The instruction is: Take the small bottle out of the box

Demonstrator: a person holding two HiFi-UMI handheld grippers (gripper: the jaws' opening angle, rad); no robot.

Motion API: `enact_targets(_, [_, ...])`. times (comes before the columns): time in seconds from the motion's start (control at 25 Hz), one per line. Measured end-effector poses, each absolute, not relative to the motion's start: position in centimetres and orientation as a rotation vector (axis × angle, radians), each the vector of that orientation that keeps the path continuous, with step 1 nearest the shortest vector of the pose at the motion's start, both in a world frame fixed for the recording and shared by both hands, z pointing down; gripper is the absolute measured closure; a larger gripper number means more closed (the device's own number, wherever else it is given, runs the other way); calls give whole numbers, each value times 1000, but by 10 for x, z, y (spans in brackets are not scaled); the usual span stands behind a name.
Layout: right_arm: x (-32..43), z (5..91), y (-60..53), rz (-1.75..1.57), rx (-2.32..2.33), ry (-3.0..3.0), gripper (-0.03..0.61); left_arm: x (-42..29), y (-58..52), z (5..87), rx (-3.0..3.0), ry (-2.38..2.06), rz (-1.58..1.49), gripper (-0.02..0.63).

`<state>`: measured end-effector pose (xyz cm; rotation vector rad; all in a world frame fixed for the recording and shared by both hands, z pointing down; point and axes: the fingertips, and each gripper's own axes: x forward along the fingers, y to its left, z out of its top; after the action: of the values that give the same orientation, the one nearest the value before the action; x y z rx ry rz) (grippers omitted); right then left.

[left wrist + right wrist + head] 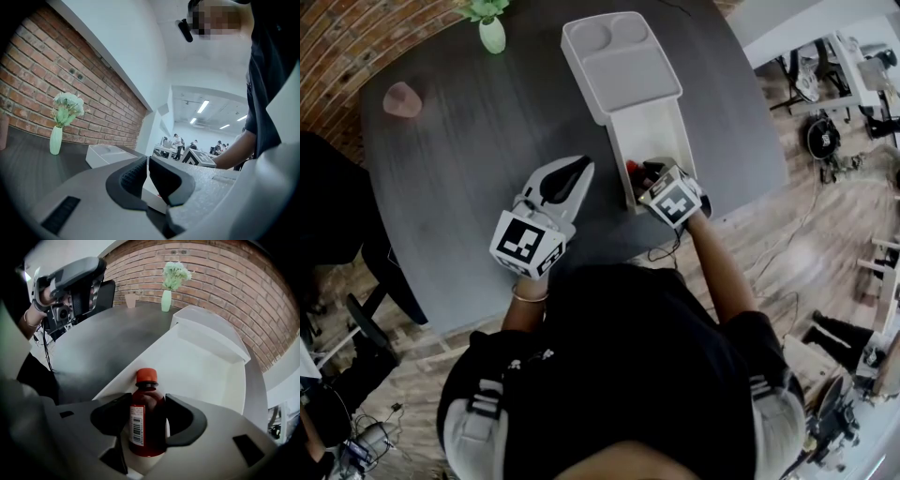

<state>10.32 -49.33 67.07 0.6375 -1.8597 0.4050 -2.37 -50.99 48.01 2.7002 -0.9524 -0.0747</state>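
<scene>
One small bottle [145, 427]: dark red, orange cap, barcode label; clasped by right gripper [147, 403] in box [206, 366]; left gripper [147, 163] clenched.

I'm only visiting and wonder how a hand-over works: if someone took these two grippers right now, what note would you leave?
Left gripper: jaws together, empty, held above the table beside the box.
Right gripper: reached into the near end of the box, jaws closed against the sides of the small bottle.
Things: the box's lid is open. The bottle, with its red cap, stands upright inside the box.
Done: box open, bottle gripped, as far as the right gripper view shows.
Left: lift the bottle straight up clear of the box walls and set it on the table.
</scene>
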Motion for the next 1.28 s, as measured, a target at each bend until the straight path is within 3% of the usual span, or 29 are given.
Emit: enact_targets(1.28, [141,586,-499,533,1202,-2203,356,9,-479,457,2759,-953,-16,609])
